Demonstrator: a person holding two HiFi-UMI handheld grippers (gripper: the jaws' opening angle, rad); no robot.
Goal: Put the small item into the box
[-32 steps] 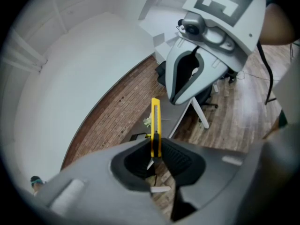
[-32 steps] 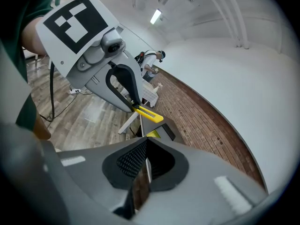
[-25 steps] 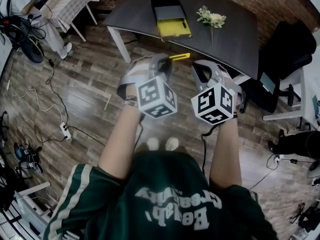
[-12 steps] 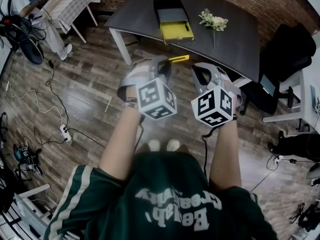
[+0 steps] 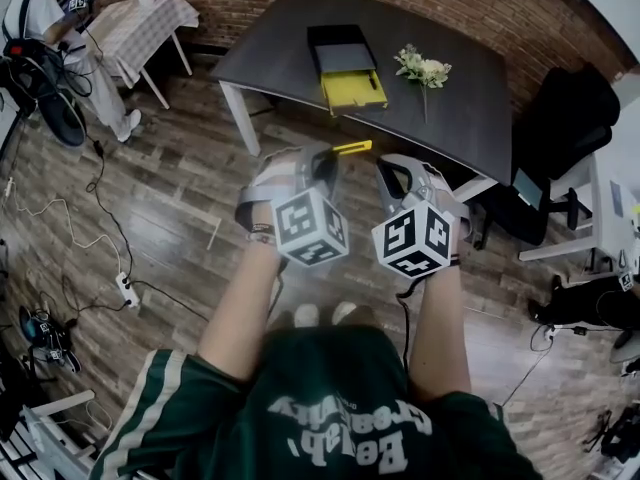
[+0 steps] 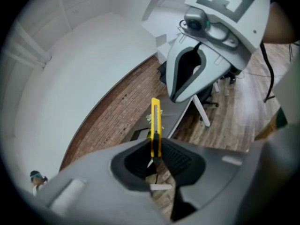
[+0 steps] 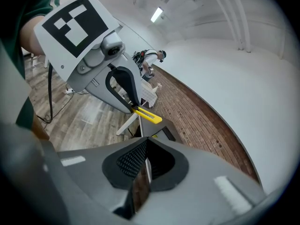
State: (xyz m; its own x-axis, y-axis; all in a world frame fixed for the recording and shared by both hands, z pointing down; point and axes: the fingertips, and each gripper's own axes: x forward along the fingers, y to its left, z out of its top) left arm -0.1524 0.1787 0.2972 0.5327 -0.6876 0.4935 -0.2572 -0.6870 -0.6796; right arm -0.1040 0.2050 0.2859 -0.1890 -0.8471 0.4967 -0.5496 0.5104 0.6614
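My left gripper (image 5: 336,156) is shut on a yellow utility knife (image 5: 352,148), which sticks out past its tips toward the table. In the left gripper view the knife (image 6: 155,124) stands edge-on between the black pads (image 6: 176,156). My right gripper (image 5: 386,168) hangs beside it at the same height, shut, with nothing between its pads (image 7: 133,161). The right gripper view shows the left gripper (image 7: 123,86) holding the knife (image 7: 149,115). A black box (image 5: 340,48) with an open yellow tray (image 5: 352,89) lies on the dark table (image 5: 470,108), well ahead of both grippers.
A sprig of white flowers (image 5: 423,67) lies on the table right of the box. A black office chair (image 5: 570,108) stands at the right. At the upper left are a small cloth-covered table (image 5: 140,18) and a person (image 5: 30,13). Cables and a power strip (image 5: 125,260) run over the wooden floor.
Both grippers have drifted slightly left and down in the head view, and the table with the box sits lower in the picture. The left gripper's hold on the knife is unchanged.
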